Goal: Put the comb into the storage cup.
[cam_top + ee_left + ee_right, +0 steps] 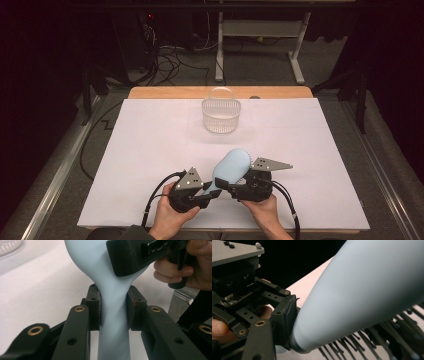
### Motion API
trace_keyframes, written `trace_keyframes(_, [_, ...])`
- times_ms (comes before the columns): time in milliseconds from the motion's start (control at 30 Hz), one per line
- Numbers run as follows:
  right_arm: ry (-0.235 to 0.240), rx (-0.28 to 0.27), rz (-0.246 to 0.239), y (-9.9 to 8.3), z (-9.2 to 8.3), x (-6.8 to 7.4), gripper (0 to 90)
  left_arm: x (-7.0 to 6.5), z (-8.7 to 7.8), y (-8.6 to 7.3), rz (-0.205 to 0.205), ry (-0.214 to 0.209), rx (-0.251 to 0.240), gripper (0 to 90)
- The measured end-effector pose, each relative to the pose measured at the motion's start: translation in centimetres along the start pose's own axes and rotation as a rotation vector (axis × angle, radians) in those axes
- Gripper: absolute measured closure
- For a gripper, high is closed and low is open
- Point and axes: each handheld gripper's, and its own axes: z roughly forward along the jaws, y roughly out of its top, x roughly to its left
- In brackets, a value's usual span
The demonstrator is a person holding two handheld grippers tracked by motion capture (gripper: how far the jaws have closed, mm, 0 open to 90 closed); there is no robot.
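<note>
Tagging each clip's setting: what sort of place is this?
Probably a lab or workshop recording station, not a home: a table covered in white sheeting, loose cables on the grey floor behind it, and a bare metal desk frame in a dark room.

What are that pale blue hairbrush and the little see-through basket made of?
The hairbrush looks like smooth matte plastic, pale blue with a soft, even sheen; its dark bristles seem to be thin plastic pins. The basket looks like clear, glossy plastic with ribbed, slotted walls.
</note>
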Motion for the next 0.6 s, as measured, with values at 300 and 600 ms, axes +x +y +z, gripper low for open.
trace_keyframes(300, [0.042,0.033,0.031,0.40,-0.07,-0.11,46.4,-0.07,0.02,0.05,0.004,0.007,0.008,69.3])
trace_keyframes(600, [0.097,0.033,0.077,0.68,-0.32,-0.29,51.8,-0.29,-0.33,0.23,0.012,0.006,-0.011,69.1])
